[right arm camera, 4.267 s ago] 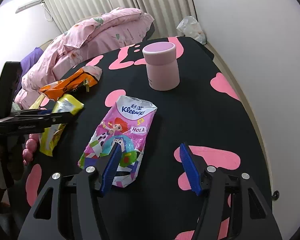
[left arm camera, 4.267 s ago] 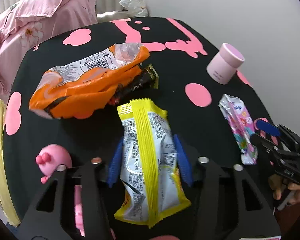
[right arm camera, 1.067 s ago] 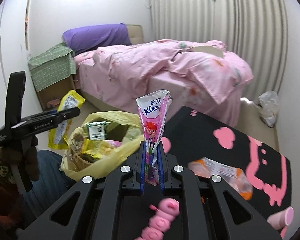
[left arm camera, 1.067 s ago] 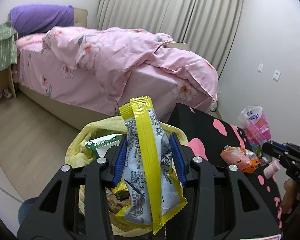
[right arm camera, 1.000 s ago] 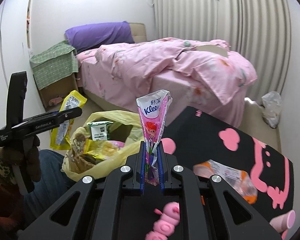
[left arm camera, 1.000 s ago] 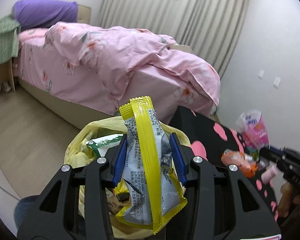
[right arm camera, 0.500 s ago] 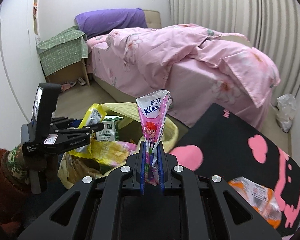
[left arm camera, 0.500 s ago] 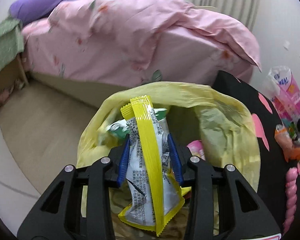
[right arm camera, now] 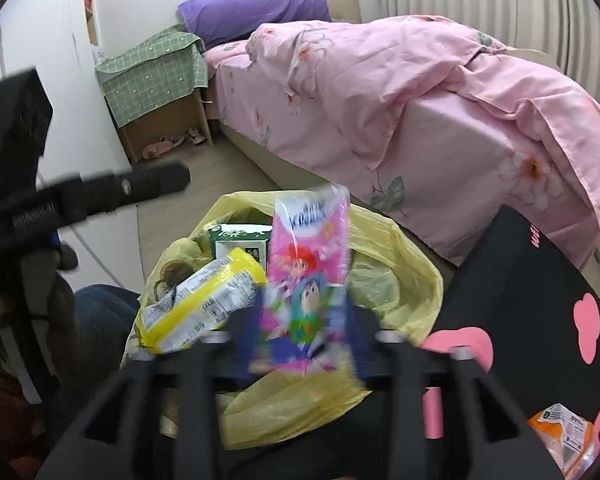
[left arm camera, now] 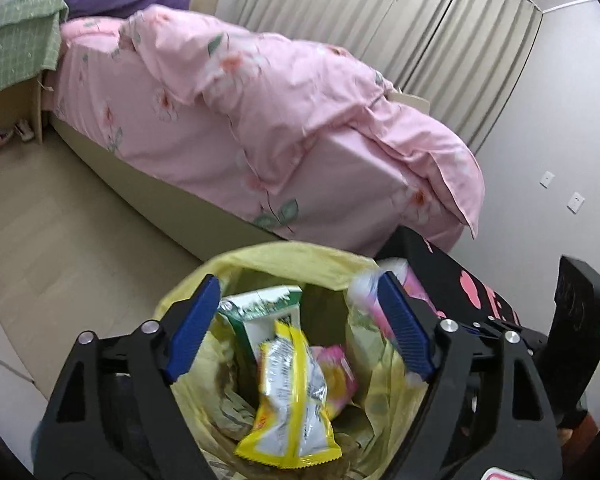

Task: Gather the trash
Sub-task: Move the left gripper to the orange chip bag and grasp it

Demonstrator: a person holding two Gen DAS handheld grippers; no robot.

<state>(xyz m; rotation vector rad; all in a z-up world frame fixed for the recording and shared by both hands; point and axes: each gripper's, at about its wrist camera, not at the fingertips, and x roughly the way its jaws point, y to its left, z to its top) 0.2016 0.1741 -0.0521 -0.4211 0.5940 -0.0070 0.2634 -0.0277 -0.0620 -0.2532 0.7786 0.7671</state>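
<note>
The yellow trash bag (left arm camera: 284, 252) gapes below both grippers. My left gripper (left arm camera: 300, 320) hangs over its mouth, jaws opening wide, with nothing between the blue pads. The yellow-and-silver snack wrapper (left arm camera: 292, 400) lies loose inside the bag beside a green-and-white carton (left arm camera: 260, 312). My right gripper (right arm camera: 304, 336) is blurred over the bag's rim (right arm camera: 400, 248), jaws opening. The pink Kleenex tissue pack (right arm camera: 308, 276) stands tilted between them, no longer pinched. That pack (left arm camera: 380, 288) also shows behind my left gripper's right finger. A finger of the left gripper (right arm camera: 140, 186) crosses the right wrist view at left.
A bed with a pink floral duvet (left arm camera: 280, 112) stands behind the bag. The black table with pink patches (right arm camera: 540, 300) lies to the right, an orange wrapper (right arm camera: 560, 440) on it. A person's jeans-clad knee (right arm camera: 100, 308) is left of the bag.
Both grippers came down over the bag and their jaws spread. The yellow wrapper left the left gripper and fell into the bag. The tissue pack came loose in the right one.
</note>
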